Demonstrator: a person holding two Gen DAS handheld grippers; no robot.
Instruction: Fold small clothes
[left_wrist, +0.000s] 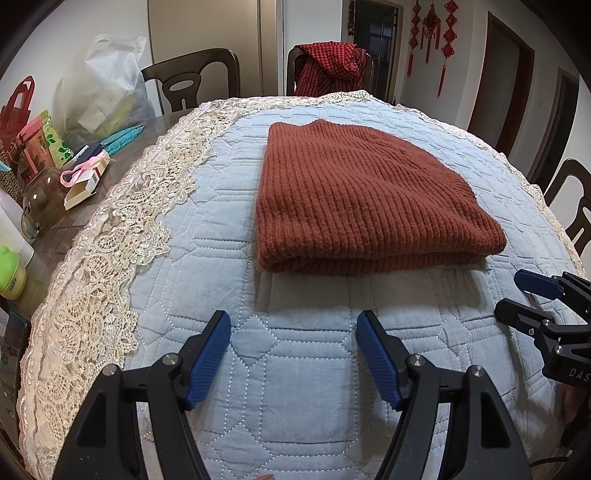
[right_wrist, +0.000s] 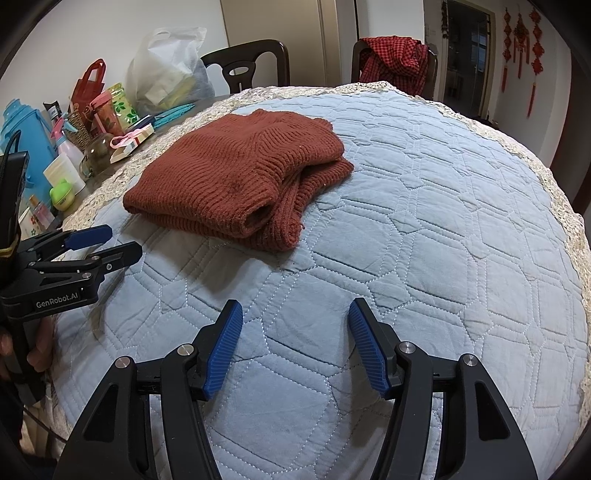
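Note:
A rust-red ribbed knit sweater (left_wrist: 362, 192) lies folded into a thick rectangle on the light blue quilted cover (left_wrist: 295, 354). In the right wrist view the sweater (right_wrist: 229, 177) sits ahead and to the left, its layered edges facing the camera. My left gripper (left_wrist: 293, 325) is open and empty, held over the cover a little short of the sweater's near fold. My right gripper (right_wrist: 295, 314) is open and empty, over bare quilt to the right of the sweater. Each gripper shows in the other's view: the right one (left_wrist: 517, 295) and the left one (right_wrist: 114, 240).
Cream lace trim (left_wrist: 110, 258) edges the quilt. Clutter stands on the table's left side: a white plastic bag (left_wrist: 107, 81), a glass jar (left_wrist: 40, 199), boxes, a blue flask (right_wrist: 26, 136). Dark chairs stand behind the table, one with a red checked garment (left_wrist: 328, 66).

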